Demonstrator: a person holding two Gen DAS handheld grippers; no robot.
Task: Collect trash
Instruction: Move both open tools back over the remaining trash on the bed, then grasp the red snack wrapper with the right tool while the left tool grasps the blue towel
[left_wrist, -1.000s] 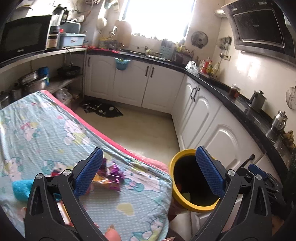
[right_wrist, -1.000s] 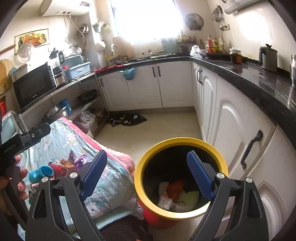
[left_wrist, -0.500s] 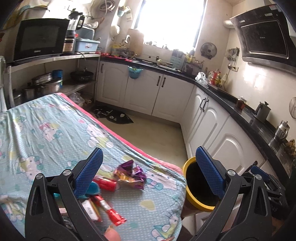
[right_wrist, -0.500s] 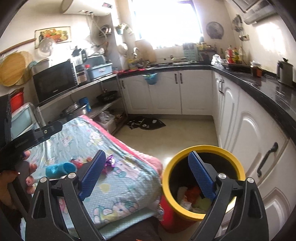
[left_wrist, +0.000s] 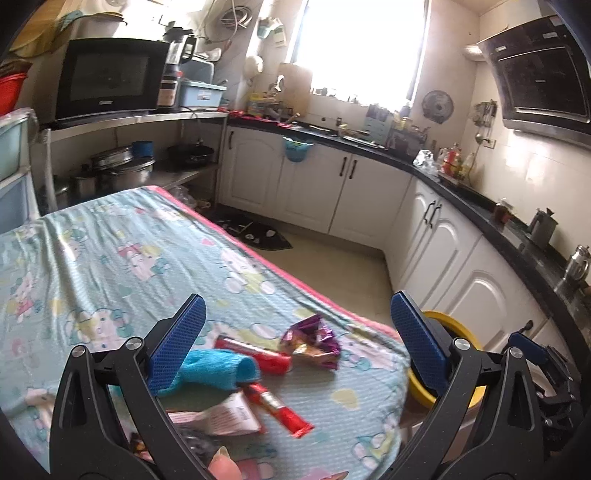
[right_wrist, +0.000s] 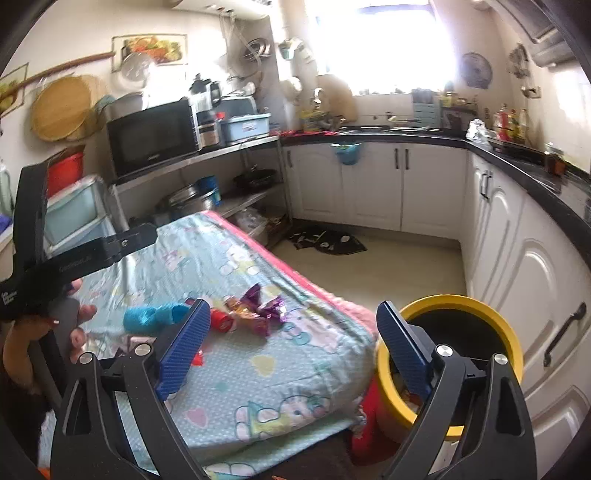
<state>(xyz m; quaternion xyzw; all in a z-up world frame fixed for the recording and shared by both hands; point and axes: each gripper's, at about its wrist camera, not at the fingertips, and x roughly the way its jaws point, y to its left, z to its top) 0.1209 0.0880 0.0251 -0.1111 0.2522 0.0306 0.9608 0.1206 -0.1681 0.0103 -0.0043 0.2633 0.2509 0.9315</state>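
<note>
Trash lies on a table covered by a cartoon-print cloth (left_wrist: 110, 266): a purple foil wrapper (left_wrist: 312, 341), a red tube (left_wrist: 255, 354), a blue rolled cloth (left_wrist: 216, 369), a smaller red tube (left_wrist: 279, 406) and a pink packet (left_wrist: 225, 417). My left gripper (left_wrist: 297, 345) is open and empty above them. A yellow-rimmed bin (right_wrist: 461, 332) stands off the table's right end. My right gripper (right_wrist: 295, 354) is open and empty between table and bin. The wrapper (right_wrist: 258, 308) and blue cloth (right_wrist: 151, 317) show there too.
White cabinets (left_wrist: 436, 236) under a black counter run along the back and right. A dark mat (left_wrist: 255, 236) lies on the floor. A shelf with a microwave (left_wrist: 110, 81) and pots stands at the left. The left gripper's body (right_wrist: 74, 258) shows in the right wrist view.
Both grippers have swung left, away from the bin and toward the table. More of the trash on the cloth has come into view. Both stay open.
</note>
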